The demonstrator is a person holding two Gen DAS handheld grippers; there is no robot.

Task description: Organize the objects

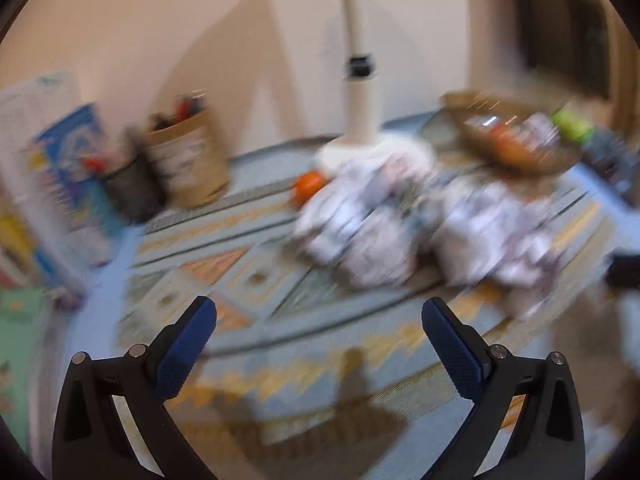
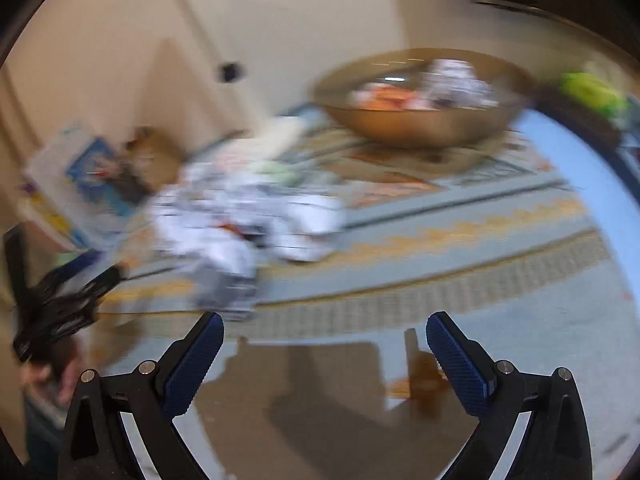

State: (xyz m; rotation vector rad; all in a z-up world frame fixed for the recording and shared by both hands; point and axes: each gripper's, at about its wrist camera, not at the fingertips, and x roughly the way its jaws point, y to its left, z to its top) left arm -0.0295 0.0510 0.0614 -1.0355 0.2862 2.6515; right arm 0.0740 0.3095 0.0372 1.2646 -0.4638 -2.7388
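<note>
Open patterned cloth (image 1: 280, 344) lies bare ahead of the spread left gripper (image 1: 319, 320), up to a heap of crumpled white wrappers (image 1: 360, 232) that blocks the middle. Behind it stand a white post (image 1: 360, 80) and a small orange ball (image 1: 308, 186); cups of pens (image 1: 188, 160) crowd the left. Beyond the right gripper (image 2: 325, 332), also spread, bare cloth runs to a wide bowl (image 2: 420, 120).

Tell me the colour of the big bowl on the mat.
Golden brown bowl; clearest in the right wrist view.
</note>
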